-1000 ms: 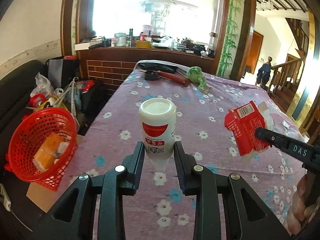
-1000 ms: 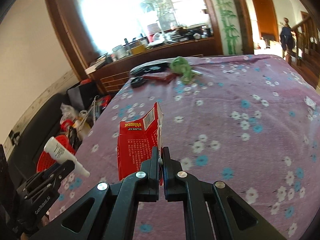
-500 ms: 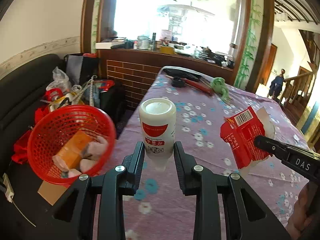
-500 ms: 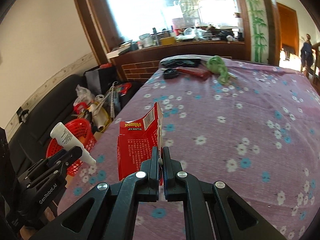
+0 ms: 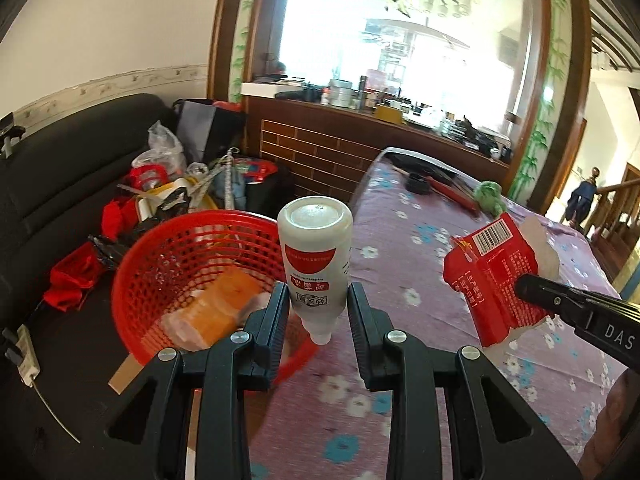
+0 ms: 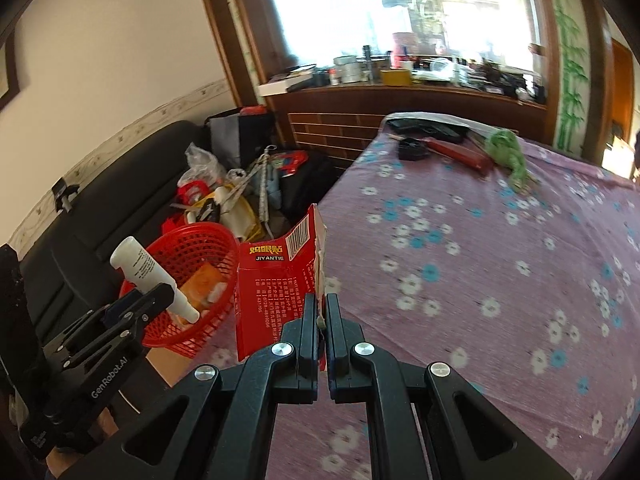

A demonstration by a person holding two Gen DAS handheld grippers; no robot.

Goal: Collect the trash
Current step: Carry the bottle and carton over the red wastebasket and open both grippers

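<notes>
My left gripper point(image 5: 318, 300) is shut on a white squeeze bottle point(image 5: 316, 252) with a red label, nozzle toward me, held at the table's left edge next to the red mesh basket point(image 5: 160, 256). My right gripper point(image 6: 320, 312) is shut on a flattened red carton point(image 6: 276, 280) with a barcode, held above the table's left edge. The carton point(image 5: 496, 276) and right gripper also show in the left wrist view. The bottle point(image 6: 140, 268) and basket point(image 6: 188, 252) show in the right wrist view. The basket holds an orange packet point(image 5: 224, 308) and pale scraps.
The table has a purple flowered cloth point(image 6: 480, 260). At its far end lie a green crumpled thing point(image 6: 508, 152), a red tool point(image 6: 460, 152) and a black item point(image 6: 412, 148). A black sofa point(image 5: 60, 184) with piled bags stands left.
Both grippers have swung left with their loads. The basket has come from the far left to just beside the bottle, and the carton now hangs near the table's left edge.
</notes>
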